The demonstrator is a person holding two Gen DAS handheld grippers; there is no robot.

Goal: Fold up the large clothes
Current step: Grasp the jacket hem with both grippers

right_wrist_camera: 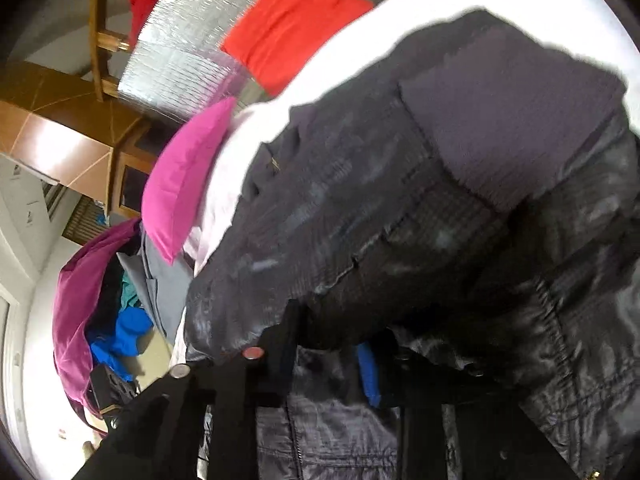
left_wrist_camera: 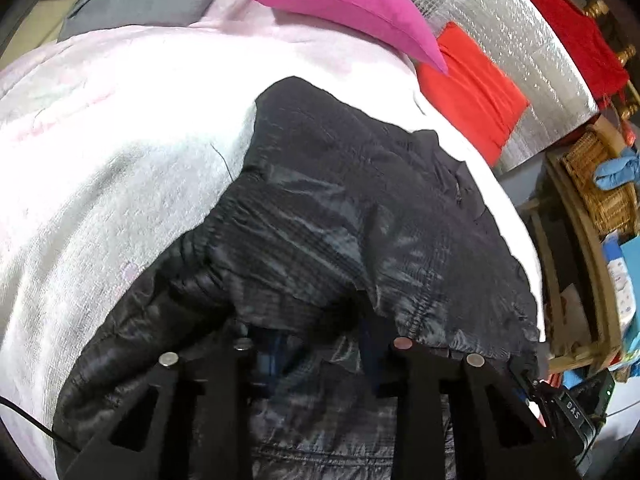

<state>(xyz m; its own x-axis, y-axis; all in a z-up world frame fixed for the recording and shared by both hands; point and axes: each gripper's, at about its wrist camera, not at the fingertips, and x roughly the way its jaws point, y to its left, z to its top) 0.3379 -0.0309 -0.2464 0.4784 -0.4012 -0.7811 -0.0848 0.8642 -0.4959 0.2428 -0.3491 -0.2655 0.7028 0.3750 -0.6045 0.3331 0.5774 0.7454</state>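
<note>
A bed (left_wrist_camera: 100, 168) covered with a pale pink-white blanket is seen in both views, and on it a large black quilted jacket (left_wrist_camera: 340, 208) is spread. The jacket fills the middle of each picture and reaches down to the grippers, so that its near edge lies directly at and under the fingers. At the far side of the bed a magenta pillow (left_wrist_camera: 344, 4) and an orange-red pillow (left_wrist_camera: 472, 92) are placed, with a silver insulating sheet (left_wrist_camera: 520, 40) standing behind them. A heap of other clothes (right_wrist_camera: 116, 320), purple, blue and grey, is seen beside the bed in the right wrist view.

The left gripper (left_wrist_camera: 324, 344) is pushed into the folded hem of the jacket. Its fingers are partly apart, and dark fabric is seen between them, but it cannot be told whether the cloth is really pinched. The right gripper (right_wrist_camera: 320, 352) is nearly clenched, and a fold of the jacket is gathered over its fingers; a blue pad (right_wrist_camera: 368, 368) is visible there. The cloth appears to be grasped by it.
</note>
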